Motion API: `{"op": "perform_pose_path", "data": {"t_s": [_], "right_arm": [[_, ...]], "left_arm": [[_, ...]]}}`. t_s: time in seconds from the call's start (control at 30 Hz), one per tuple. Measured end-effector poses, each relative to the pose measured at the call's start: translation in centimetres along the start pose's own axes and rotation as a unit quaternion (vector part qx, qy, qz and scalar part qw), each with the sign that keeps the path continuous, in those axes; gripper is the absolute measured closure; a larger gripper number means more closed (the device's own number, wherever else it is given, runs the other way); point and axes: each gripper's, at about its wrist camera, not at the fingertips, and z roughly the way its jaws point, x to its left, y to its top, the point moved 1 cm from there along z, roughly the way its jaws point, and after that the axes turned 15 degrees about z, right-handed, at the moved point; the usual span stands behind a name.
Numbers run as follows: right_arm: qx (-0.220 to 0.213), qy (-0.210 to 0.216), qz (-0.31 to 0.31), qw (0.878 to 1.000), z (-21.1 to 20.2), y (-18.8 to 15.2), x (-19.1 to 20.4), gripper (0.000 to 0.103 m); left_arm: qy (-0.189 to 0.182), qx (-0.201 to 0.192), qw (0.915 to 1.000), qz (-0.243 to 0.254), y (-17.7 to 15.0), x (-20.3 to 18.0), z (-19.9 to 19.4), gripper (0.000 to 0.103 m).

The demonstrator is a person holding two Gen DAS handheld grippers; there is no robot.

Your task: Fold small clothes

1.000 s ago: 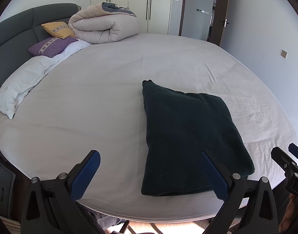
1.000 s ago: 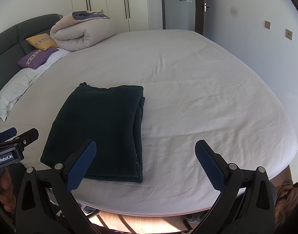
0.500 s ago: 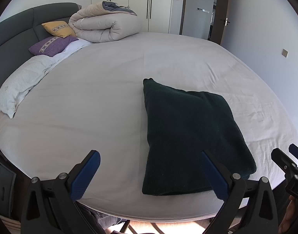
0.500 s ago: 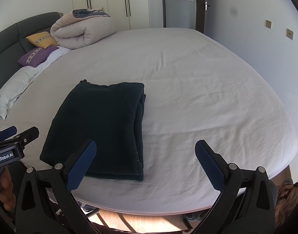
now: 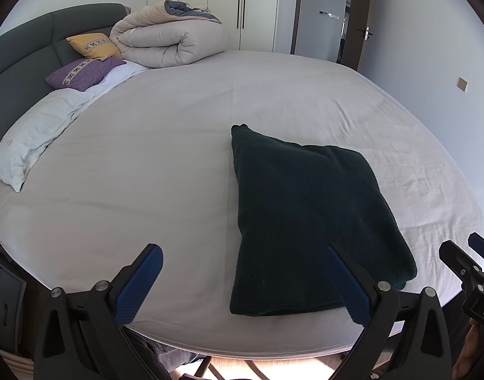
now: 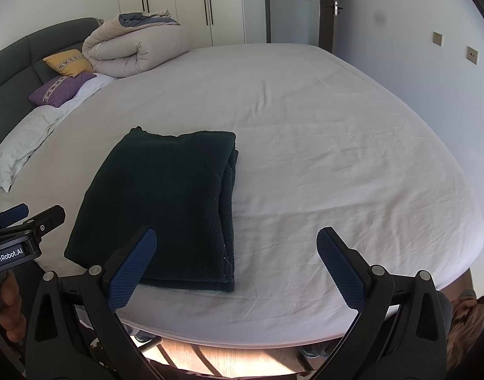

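A wide bed (image 5: 166,171) under a smooth, faintly creased pale sheet carries the folded dark fuzzy garment (image 5: 308,218) near its front edge, both the left gripper (image 5: 245,280) and right gripper (image 6: 237,261) hovering wide-jawed, empty.

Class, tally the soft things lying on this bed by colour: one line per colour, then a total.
Dark green: 1, the folded garment
Yellow: 1, a cushion
Purple: 1, a cushion
White: 1, the pillow
Beige: 1, the rolled duvet, with a grey lining
Total: 5
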Motion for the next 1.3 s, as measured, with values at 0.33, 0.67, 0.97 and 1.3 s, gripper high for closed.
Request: {"op": "perform_pose_path", "data": {"t_s": [0.33,0.67,0.97,1.3], "right_arm": [[0.001,0.0,0.0,1.0,0.1,0.02,-0.04,0.0],[0.001,0.0,0.0,1.0,0.07,-0.02,0.0,0.0],[0.002,0.001,0.0,1.0,0.11,0.03,-0.03,0.0],[0.003,0.001,0.0,1.0,0.13,0.01,-0.03,0.0]], "left_arm": [[0.001,0.001,1.0,0.0,-0.07,-0.07,0.03,0.0],[0.001,0.001,1.0,0.0,-0.08,-0.12,0.05,0.0],[0.0,0.002,1.0,0.003,-0.3,-0.21,0.23,0.0],[0.0,0.003,1.0,0.002,-0.46,-0.26,0.26,0.0]]}}
